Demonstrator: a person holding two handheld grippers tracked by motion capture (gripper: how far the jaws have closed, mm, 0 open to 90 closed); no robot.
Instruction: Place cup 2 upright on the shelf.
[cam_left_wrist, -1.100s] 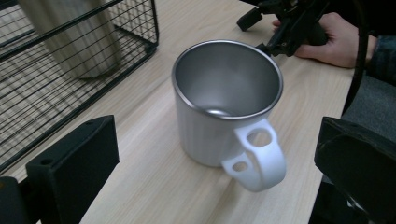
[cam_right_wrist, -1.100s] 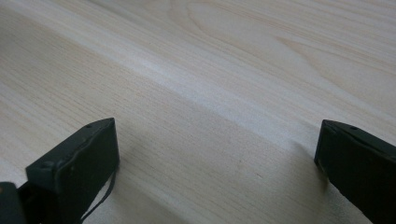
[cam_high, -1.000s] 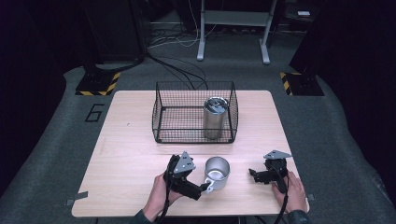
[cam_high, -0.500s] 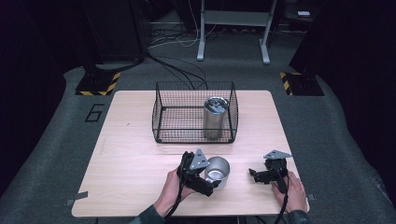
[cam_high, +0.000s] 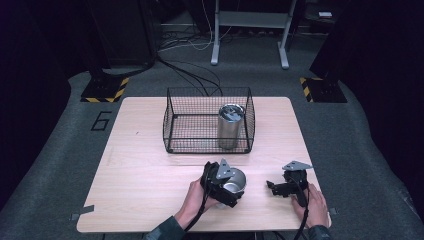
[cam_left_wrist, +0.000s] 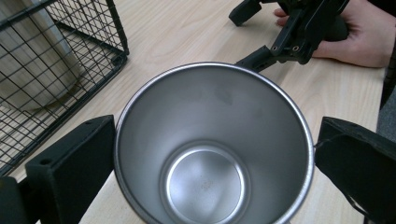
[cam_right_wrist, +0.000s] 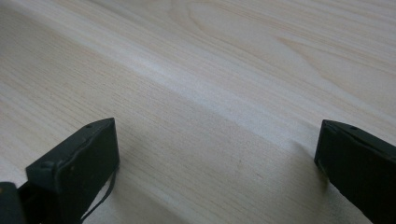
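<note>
— So where does the steel cup (cam_high: 234, 181) sit right now?

— Near the table's (cam_high: 140, 175) front edge, roughly at 6 o'clock from the wire basket (cam_high: 172, 125). It stands upright, mouth up. The left gripper (cam_high: 227, 186) has come around it, one jaw at the cup's 9 o'clock and the other at 3 o'clock in the left gripper view (cam_left_wrist: 212, 154).

— Clamped on it?

— I'd say spread, not squeezing. The left jaw looks to be touching the rim or just beside it; the right jaw stands a little apart from the wall. So no grip yet, as I judge it.

— And the other one?

— The right gripper (cam_high: 278, 188) rests low over bare wood at about 3 o'clock from the cup, jaws wide apart with nothing between them (cam_right_wrist: 215, 154).

— What could spoil it from here?

— The wall is smooth and tapers downward, so a squeeze high at the rim could let the cup slide down out of the jaws, or tip it. If one jaw lands first, it may shove the cup sideways across the wood.

— And at the basket?

— A taller steel tumbler (cam_high: 230, 126) already stands inside, toward its 4 o'clock corner. Lowering the cup there could knock it; a low carry could catch the wire rim.
</note>
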